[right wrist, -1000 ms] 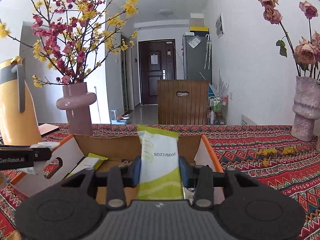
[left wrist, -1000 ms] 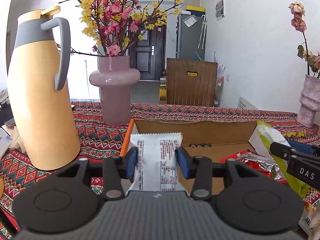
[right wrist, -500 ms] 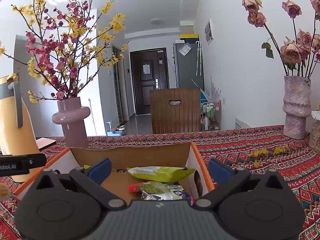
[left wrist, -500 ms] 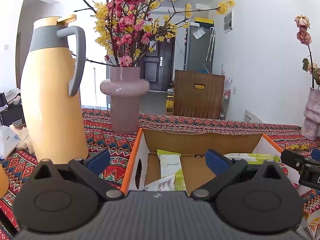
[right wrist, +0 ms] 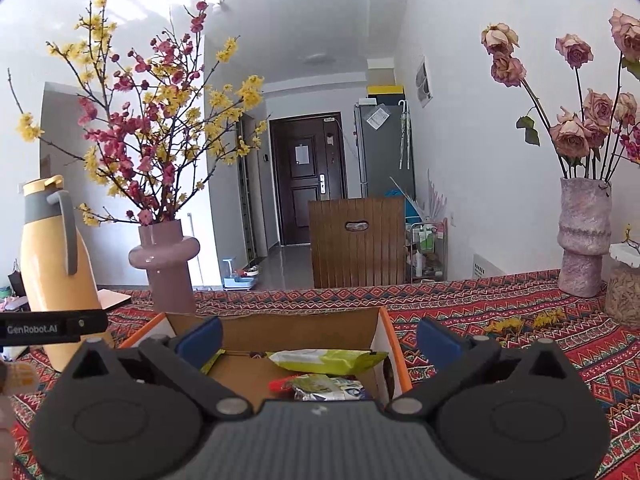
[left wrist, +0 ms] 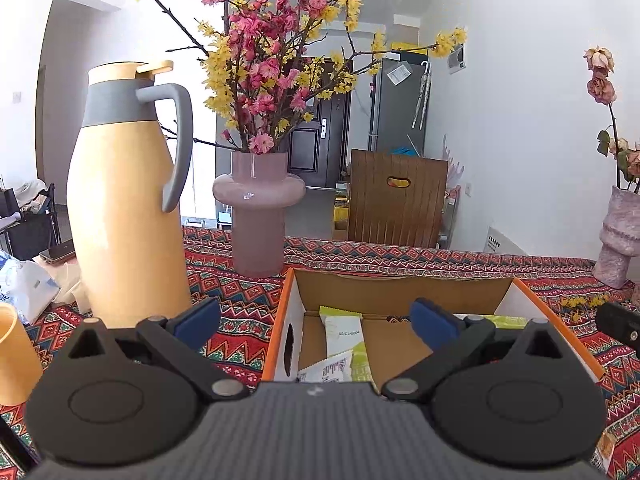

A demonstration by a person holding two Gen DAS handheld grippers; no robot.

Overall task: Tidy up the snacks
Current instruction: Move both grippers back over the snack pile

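Observation:
An open cardboard box with orange rims (left wrist: 280, 332) (right wrist: 394, 344) sits on the patterned tablecloth just past both grippers. Inside, the left wrist view shows a green-and-white snack packet (left wrist: 344, 332) and a white printed packet (left wrist: 328, 370). In the right wrist view a lime-green packet (right wrist: 328, 360) lies across a silver-and-red packet (right wrist: 324, 388). My left gripper (left wrist: 316, 320) is open and empty above the box's left end. My right gripper (right wrist: 318, 338) hangs open and empty over the box's right end.
A tall yellow jug (left wrist: 124, 216) and a pink vase of blossom branches (left wrist: 258, 216) stand left of the box. A rough stone vase of dried roses (right wrist: 584, 236) and a jar (right wrist: 622, 292) stand at the right. A yellow cup (left wrist: 12, 356) sits at the near left.
Both grippers opened and let go of their packets, which now lie in the box. Both grippers then drew back and rose a little.

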